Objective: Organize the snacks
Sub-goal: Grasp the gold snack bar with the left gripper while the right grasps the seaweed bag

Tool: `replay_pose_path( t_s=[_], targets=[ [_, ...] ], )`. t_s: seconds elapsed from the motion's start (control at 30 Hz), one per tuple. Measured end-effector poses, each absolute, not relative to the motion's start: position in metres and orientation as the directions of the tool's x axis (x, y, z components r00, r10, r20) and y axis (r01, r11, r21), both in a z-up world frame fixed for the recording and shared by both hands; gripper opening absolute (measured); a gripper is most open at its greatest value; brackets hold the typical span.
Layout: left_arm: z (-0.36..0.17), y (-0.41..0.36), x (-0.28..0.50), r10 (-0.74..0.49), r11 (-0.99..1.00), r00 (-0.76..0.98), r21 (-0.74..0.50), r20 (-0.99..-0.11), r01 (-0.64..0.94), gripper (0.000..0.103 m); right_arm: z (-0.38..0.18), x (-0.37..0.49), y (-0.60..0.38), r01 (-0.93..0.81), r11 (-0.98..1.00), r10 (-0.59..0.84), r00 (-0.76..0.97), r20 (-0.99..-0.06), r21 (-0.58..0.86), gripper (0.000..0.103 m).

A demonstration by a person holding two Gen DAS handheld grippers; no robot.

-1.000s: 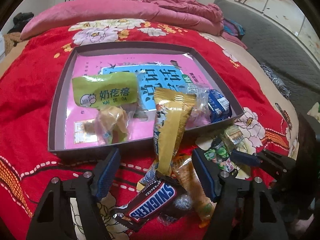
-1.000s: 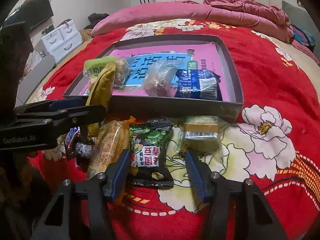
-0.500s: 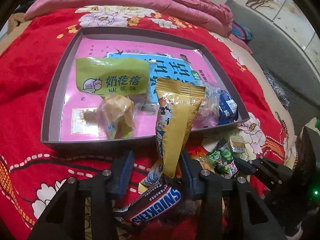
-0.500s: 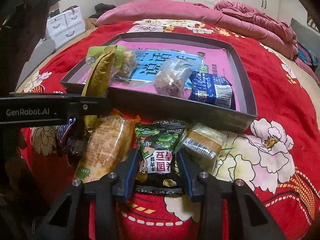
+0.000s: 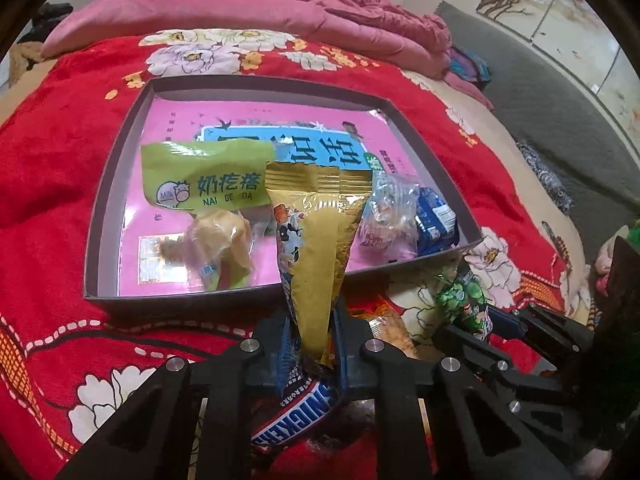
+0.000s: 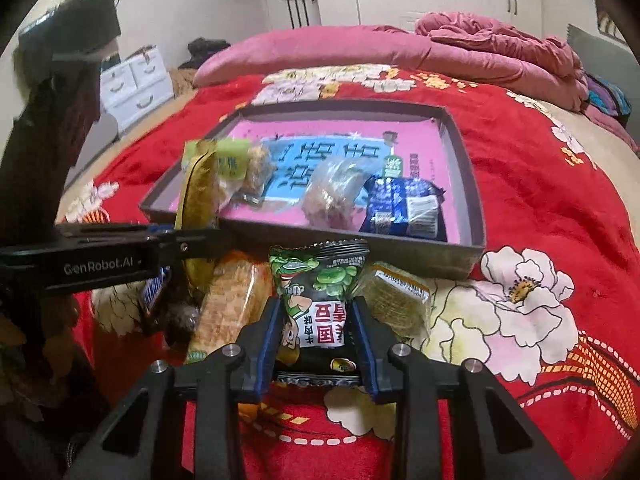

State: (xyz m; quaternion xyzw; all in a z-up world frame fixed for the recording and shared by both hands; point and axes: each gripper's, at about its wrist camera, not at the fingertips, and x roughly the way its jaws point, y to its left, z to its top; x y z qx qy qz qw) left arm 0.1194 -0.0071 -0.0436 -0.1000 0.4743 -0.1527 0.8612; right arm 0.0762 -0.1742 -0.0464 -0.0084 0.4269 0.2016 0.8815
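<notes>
My left gripper (image 5: 313, 330) is shut on a long yellow snack packet (image 5: 316, 240), which stands up over the near wall of the grey box (image 5: 100, 220). In the right wrist view my right gripper (image 6: 316, 330) is shut on a green-and-black pea packet (image 6: 318, 280), lifted a little off the red blanket. Inside the box lie a green milk-candy bag (image 5: 204, 178), a clear bag of sweets (image 6: 332, 192) and a blue packet (image 6: 404, 208). A Snickers bar (image 5: 296, 416) lies under the left gripper. An orange cracker pack (image 6: 228, 308) and a tan wafer pack (image 6: 396, 296) flank the pea packet.
The box sits on a red flowered blanket (image 6: 540, 208) on a bed, with a pink quilt (image 5: 240, 12) bunched at the far end. White drawers (image 6: 132, 84) stand left of the bed. The left gripper's black body (image 6: 100, 260) crosses the right wrist view at the left.
Both grippers went from open to shut: the left closed on the yellow packet, the right on the pea packet. The pea packet now stands tilted up off the blanket.
</notes>
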Motion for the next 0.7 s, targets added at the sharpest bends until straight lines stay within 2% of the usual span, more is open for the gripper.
replay_pose_path(
  t_s=[0.7],
  targets=[
    [-0.005, 0.024, 0.100, -0.369, 0.920, 0.659, -0.358, -0.656, 0.159, 0.016, -0.030, 0.078, -0.191, -0.330, 0.917, 0.387, 0.612, -0.689, 0.222, 0.035]
  ],
)
